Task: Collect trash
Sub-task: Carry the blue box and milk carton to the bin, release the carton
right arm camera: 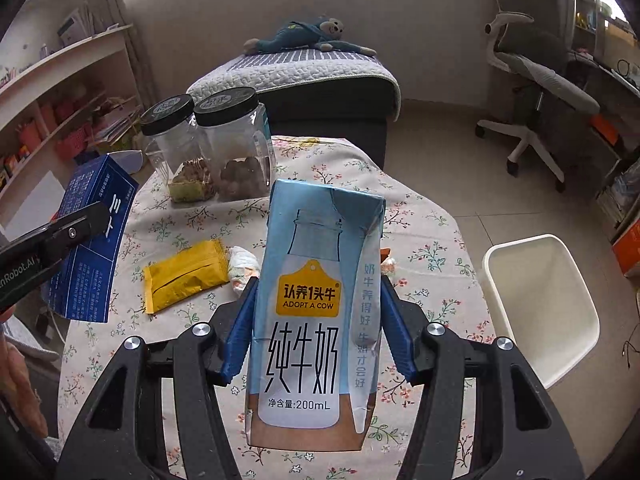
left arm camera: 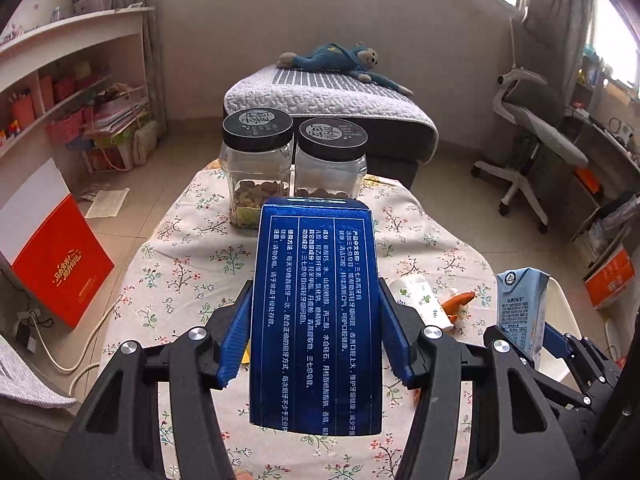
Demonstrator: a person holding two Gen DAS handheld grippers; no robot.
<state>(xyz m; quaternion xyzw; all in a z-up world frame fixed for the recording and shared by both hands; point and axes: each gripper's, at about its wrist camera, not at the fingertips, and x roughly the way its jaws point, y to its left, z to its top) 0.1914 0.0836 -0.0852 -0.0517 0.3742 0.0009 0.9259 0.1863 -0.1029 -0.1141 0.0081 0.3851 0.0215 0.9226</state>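
While jars (left arm camera: pixel 292 168) stand behind, yellow sachet (right arm camera: pixel 186 280), white bin (right arm camera: pixel 544 304)

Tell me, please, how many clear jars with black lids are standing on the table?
2. The left jar and the right jar stand side by side at the table's far edge, behind the held blue box. None other shows, though the box hides some tabletop.
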